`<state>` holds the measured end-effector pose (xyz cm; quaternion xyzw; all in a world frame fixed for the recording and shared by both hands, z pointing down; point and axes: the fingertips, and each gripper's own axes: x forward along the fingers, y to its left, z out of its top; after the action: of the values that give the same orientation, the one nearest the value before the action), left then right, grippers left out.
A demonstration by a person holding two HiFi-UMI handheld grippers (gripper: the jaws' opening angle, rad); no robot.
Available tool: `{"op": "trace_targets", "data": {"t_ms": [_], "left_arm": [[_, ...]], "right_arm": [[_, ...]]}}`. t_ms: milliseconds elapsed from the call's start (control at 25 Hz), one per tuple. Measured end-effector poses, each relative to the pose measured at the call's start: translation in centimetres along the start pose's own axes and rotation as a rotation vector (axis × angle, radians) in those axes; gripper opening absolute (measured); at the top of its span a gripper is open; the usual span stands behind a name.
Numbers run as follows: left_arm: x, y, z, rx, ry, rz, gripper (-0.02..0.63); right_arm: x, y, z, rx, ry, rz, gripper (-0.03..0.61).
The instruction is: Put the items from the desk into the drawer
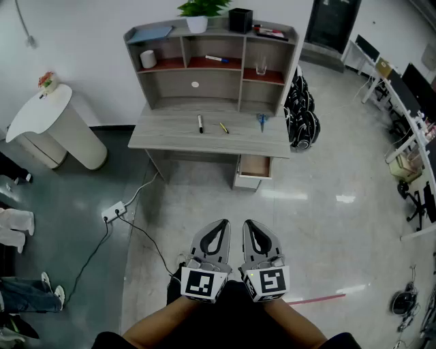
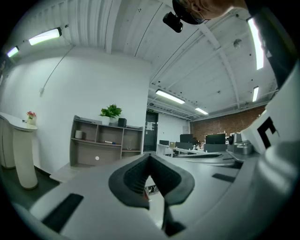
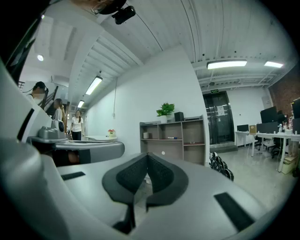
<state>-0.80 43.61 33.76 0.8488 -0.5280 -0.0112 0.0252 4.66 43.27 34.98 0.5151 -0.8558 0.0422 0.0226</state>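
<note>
**Three items on the table, drawer open**

The black pen lies front to back. The yellow pen slants. The scissors are too small to read. Left tongs and right tongs, pressed together and empty, hover well short.

The left gripper sits just beside the right gripper. Well ahead of both stands the desk, with a shelf at its back and a plant on top. On the desk, left to right, lie a marker, a pen and scissors. The drawer stands open under the desk's right end, ahead of the right gripper.
</note>
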Motion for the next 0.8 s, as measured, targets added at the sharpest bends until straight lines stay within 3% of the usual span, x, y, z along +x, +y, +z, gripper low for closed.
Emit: {"op": "trace_targets", "data": {"t_ms": [280,600,800], "left_arm": [[0.5,0.1,-1.1,-0.101,0.007,-0.001,0.012],[1.6,2.8,-2.3,-0.092,0.055,0.025,0.012],[3.8,4.1,-2.9,-0.116,0.066,0.012,0.012]], "right_arm": [[-0.8,-2.8,0.5,0.013,-0.065,-0.071,0.018],[0.5,-3.6,-1.1,0.065,-0.040,-0.069,0.020],[2.5,-4.2,-0.7,0.021,-0.043,-0.071,0.020]]}}
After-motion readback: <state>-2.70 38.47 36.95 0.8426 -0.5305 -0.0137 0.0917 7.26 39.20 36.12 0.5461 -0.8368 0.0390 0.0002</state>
